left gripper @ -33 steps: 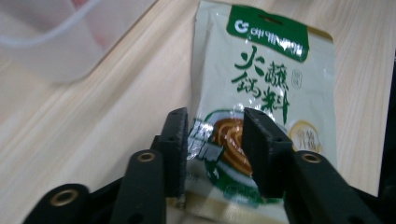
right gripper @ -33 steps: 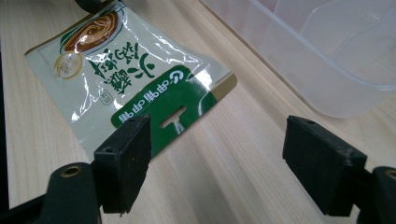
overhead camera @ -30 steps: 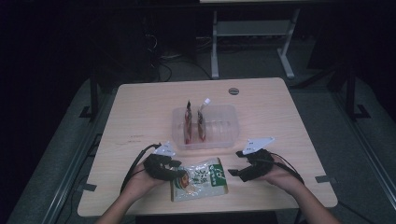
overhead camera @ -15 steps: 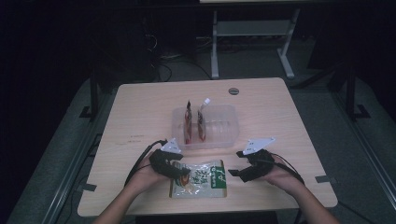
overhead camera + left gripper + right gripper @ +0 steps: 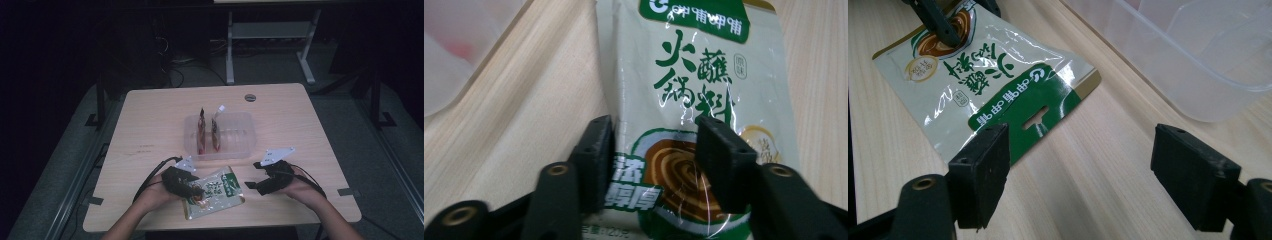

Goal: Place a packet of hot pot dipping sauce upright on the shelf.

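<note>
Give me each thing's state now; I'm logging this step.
Green-and-cream printed sauce pouch: flat on the wooden table.
Clear plastic tub: open, two pouches upright inside.
Left tongs: closing over the pouch's bottom end.
Right tongs: open, nothing between.

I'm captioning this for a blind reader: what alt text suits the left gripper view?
Two black jaws of the left gripper straddle the lower end of a green-and-cream sauce packet lying flat on a pale wooden table.

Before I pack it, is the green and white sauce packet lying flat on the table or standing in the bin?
Lying flat: the sauce packet rests face up on the table, outside the clear bin.
</note>
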Motion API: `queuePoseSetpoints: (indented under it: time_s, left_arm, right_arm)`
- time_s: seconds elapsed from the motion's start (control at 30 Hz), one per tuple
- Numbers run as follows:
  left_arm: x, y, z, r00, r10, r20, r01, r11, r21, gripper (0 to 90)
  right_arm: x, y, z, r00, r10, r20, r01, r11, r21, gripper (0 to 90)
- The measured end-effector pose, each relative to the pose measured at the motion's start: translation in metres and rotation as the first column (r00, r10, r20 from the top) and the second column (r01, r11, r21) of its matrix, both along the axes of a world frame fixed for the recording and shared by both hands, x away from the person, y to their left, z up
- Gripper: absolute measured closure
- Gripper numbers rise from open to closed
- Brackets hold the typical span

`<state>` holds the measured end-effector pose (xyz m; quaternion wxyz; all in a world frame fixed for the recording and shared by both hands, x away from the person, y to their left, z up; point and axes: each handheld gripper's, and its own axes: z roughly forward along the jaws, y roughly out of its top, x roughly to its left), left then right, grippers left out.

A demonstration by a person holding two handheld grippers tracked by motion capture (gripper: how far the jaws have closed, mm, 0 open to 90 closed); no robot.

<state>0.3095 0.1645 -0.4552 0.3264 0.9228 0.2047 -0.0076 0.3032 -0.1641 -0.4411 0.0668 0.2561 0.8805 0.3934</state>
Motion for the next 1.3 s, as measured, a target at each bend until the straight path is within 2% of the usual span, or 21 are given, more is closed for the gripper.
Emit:
queuePoseSetpoints:
  time_s: [0.23,0.37,0.47,0.6,0.67,0.7,0.97,1.1,1.17,1.3]
  left_arm:
    - [0.002,0.003,-0.001,0.9995,-0.008,-0.031,0.008,0.9999,-0.011,76.5]
    - [0.001,0.003,0.0,0.9994,-0.017,-0.03,0.017,0.9998,-0.008,82.7]
    - [0.003,0.005,0.0,0.9987,-0.012,-0.049,0.01,0.9993,-0.035,87.6]
    - [0.003,0.007,0.003,0.9986,-0.007,-0.052,0.004,0.9976,-0.069,89.3]
    - [0.003,0.007,0.004,0.9993,-0.009,-0.037,0.006,0.997,-0.078,89.5]
    - [0.002,0.008,0.008,0.9996,-0.009,-0.025,0.006,0.9945,-0.104,89.5]
    - [-0.005,0.014,0.028,0.9985,0.006,0.054,0.004,0.9826,-0.186,89.6]
    - [-0.007,0.015,0.036,0.9971,0.003,0.076,0.014,0.9763,-0.216,89.6]
    - [-0.008,0.015,0.037,0.9968,0.003,0.08,0.015,0.9746,-0.224,89.6]
    - [-0.011,0.015,0.042,0.9954,-0.006,0.096,0.029,0.97,-0.241,89.6]
  right_arm:
    - [0.001,0.001,-0.001,1.0,-0.002,-0.005,0.002,1.0,0.003,20.7]
    - [0.001,0.002,-0.001,0.9999,-0.009,-0.013,0.009,0.9999,0.011,19.6]
    - [0.002,0.002,-0.002,0.9998,-0.01,-0.018,0.01,0.9996,0.027,18.6]
    - [0.002,0.003,-0.003,0.9992,-0.007,-0.039,0.008,0.9993,0.038,15.7]
    - [0.003,0.004,-0.003,0.999,-0.005,-0.044,0.007,0.9992,0.039,15.2]
    - [0.003,0.004,-0.003,0.9982,-0.004,-0.059,0.007,0.9988,0.048,14.7]
    - [0.005,0.006,0.004,0.9929,0.041,-0.111,-0.032,0.9957,0.087,13.8]
    - [0.008,0.007,0.007,0.9882,0.065,-0.139,-0.047,0.9907,0.127,13.8]
    - [0.008,0.007,0.007,0.9887,0.068,-0.133,-0.05,0.9895,0.136,13.8]
    - [0.014,0.012,0.011,0.9853,0.098,-0.14,-0.072,0.9805,0.183,13.8]
